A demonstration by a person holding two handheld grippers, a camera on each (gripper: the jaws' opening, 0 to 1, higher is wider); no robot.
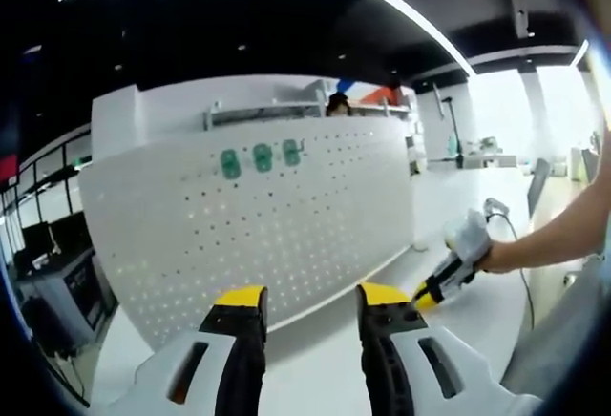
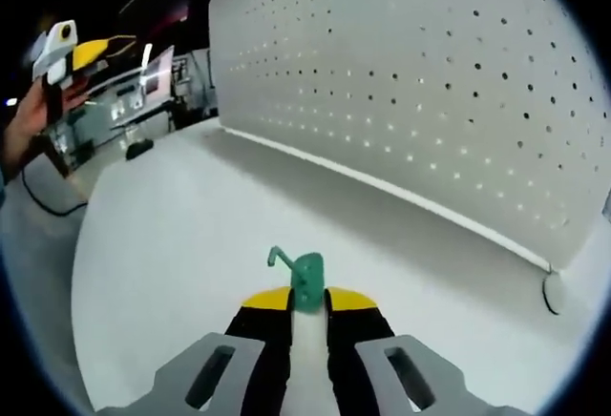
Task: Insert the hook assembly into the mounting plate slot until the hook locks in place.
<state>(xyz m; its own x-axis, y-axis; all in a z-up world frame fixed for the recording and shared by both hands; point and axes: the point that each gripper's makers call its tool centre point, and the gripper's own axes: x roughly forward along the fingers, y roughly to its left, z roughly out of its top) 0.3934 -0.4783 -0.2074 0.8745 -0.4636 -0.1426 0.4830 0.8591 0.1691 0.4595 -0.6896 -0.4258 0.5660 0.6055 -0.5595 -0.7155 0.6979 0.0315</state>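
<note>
Left gripper [image 1: 310,303]: jaws apart, empty, facing white pegboard [image 1: 258,225] | Right gripper [image 2: 306,300]: jaws clamped on green hook [image 2: 305,280], above white bench [image 2: 181,235] | Three green hooks [image 1: 262,159] mounted near pegboard's top.

Hook [image 2: 305,279] green. Pegboard [image 1: 286,225] white, dotted with rows of small dark holes. Three hooks on pegboard [image 1: 262,158] green. Table [image 2: 191,244] white. Left gripper [image 1: 311,294] and right gripper [image 2: 307,299]: yellow tips, black fingers, grey bodies.
</note>
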